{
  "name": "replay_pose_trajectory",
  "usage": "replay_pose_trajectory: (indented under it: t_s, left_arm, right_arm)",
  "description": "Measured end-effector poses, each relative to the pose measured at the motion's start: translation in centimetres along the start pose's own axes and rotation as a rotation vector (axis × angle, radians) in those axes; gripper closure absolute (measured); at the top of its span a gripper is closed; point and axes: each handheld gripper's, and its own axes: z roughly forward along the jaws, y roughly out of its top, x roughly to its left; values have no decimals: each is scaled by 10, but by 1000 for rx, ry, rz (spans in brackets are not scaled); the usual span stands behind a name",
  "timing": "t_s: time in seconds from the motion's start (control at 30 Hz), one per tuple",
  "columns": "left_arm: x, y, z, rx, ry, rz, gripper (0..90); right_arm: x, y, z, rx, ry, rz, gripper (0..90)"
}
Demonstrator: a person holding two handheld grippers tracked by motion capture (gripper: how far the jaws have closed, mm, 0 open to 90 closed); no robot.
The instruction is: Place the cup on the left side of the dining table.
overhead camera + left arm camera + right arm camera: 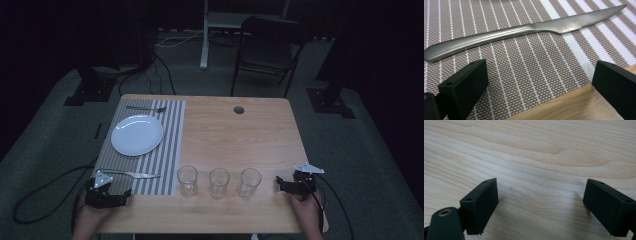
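Knife (pixel 506 32): just ahead of my left claw (pixel 539 82) (jaws apart), lying crosswise along the table's near edge; right claw (pixel 541 207) apart too.

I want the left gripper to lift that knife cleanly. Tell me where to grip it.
Grip the knife by its thick rounded handle, from above, jaws straddling its width. It lies flat on the striped placemat, and the left gripper is open just short of it.

A placemat (pixel 167 145) covers the bench's (pixel 240 145) left part. On it, a fork (pixel 146 108) lies by the far edge, a plate (pixel 137 135) nearer, a knife (pixel 132 174) toward the near edge. Three glasses (pixel 218 182) stand in a row right of the knife, off the mat.
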Motion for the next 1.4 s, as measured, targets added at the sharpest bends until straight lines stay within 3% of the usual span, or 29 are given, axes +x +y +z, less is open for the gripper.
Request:
replay_pose_trajectory:
  t_s: [0.43,0.67,0.8,0.97,1.2,1.4]
  left_arm:
    - [-8,1,-5,-24,-63,31,12]
    - [-14,4,-6,-37,-121,46,12]
    - [-15,5,-6,-41,-134,39,12]
    - [-21,6,-7,-43,-113,72,12]
    - [-36,16,-11,-56,-140,118,13]
    - [-49,24,-18,-97,-163,153,12]
  right_arm:
    - [0,0,0,0,0,1,125]
    - [0,0,0,1,-2,3,125]
    - [0,0,0,0,-2,3,125]
    - [0,0,0,1,-2,3,125]
    - [0,0,0,1,-2,3,125]
    - [0,0,0,0,-2,3,125]
